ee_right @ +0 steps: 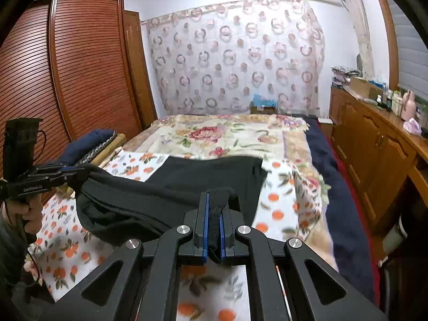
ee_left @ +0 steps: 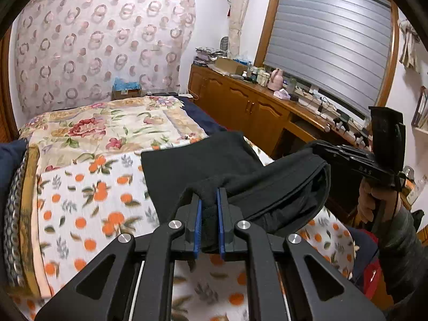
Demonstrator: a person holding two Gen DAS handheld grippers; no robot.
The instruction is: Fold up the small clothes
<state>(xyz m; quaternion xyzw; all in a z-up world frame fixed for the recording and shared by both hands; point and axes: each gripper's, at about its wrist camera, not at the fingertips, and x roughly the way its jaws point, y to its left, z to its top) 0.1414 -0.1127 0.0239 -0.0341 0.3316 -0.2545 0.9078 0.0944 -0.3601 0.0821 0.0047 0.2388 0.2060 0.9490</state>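
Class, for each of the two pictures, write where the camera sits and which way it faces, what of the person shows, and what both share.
Left wrist: on the left gripper, facing along the bed toward the curtain; the right gripper and the person's right hand show at right.
Right wrist: on the right gripper, facing the same curtain and wardrobe; the left gripper and left hand show at left.
Shared: the black garment, pinched by both grippers.
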